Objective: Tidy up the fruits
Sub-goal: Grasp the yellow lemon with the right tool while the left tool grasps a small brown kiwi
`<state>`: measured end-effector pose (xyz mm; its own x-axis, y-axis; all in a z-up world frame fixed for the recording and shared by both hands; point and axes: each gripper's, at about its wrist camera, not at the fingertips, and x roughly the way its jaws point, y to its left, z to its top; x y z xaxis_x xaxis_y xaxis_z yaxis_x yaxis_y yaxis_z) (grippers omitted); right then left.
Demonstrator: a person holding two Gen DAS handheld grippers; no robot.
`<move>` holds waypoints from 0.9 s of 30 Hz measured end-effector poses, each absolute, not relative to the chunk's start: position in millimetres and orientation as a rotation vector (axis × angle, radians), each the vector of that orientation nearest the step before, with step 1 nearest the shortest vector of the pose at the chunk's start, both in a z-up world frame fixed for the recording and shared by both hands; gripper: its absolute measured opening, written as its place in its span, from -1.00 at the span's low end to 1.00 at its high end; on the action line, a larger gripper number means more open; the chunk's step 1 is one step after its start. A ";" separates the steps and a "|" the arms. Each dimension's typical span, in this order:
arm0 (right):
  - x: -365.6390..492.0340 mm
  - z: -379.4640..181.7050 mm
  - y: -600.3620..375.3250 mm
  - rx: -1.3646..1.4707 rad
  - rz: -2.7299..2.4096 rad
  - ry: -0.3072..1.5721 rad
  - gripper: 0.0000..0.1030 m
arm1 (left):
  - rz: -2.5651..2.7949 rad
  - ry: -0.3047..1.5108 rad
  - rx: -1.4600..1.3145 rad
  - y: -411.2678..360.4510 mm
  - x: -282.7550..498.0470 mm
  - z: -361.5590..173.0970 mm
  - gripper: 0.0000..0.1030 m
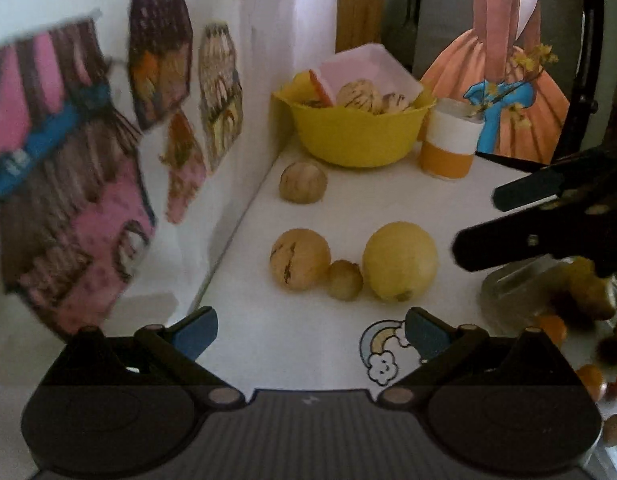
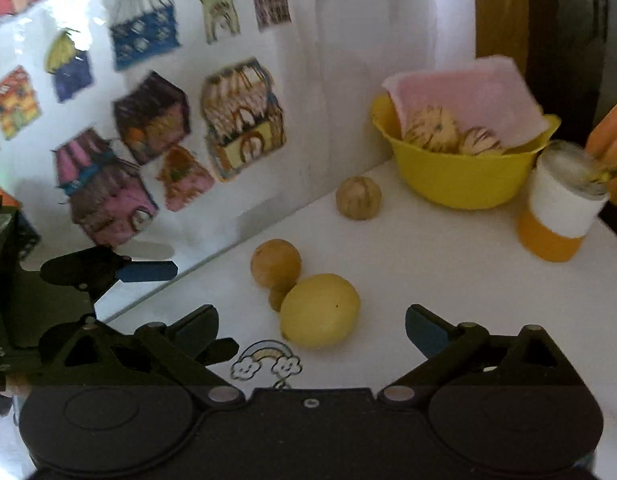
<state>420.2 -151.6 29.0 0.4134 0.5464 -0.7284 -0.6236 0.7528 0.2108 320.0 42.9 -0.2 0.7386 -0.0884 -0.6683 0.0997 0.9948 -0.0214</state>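
At the bottom of the left wrist view, the left gripper (image 1: 311, 332) has its two blue-tipped fingers spread wide with nothing between them, low over the white table (image 1: 448, 200). The right gripper (image 2: 311, 330) sits the same way at the bottom of its own view, spread wide and holding nothing. A rainbow sticker (image 1: 382, 354) lies just ahead. In the middle of the frame a yellow lemon (image 1: 399, 260) rests beside a small brown fruit (image 1: 344, 280) and a bigger tan fruit (image 1: 300, 259). Another tan fruit (image 1: 303, 182) sits farther back. Near the top, a yellow bowl (image 1: 354, 136) holds more fruit, next to an orange and white cup (image 1: 450, 146).
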 end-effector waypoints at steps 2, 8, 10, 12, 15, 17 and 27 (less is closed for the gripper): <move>429.6 17.3 -147.5 -0.093 0.750 0.901 0.84 | -0.101 0.733 0.026 43.3 324.4 -5.0 0.94; 447.3 -12.0 -132.3 -0.098 0.772 0.953 0.71 | -0.112 0.731 0.067 38.6 332.4 -14.0 0.91; 449.1 -17.4 -129.0 -0.107 0.775 0.954 0.65 | -0.113 0.725 0.073 37.8 334.2 -15.8 0.89; 451.5 -22.0 -126.6 -0.110 0.778 0.957 0.57 | -0.118 0.717 0.078 36.8 335.6 -17.4 0.85; 454.3 -25.8 -126.4 -0.101 0.783 0.960 0.37 | -0.122 0.715 0.083 35.8 338.0 -18.4 0.72; 454.9 -26.4 -127.5 -0.089 0.801 0.960 0.22 | -0.127 0.717 0.071 36.2 340.1 -18.9 0.63; 458.8 -25.4 -152.1 -0.071 0.766 0.941 0.21 | -0.162 0.743 0.008 29.2 349.0 -22.0 0.19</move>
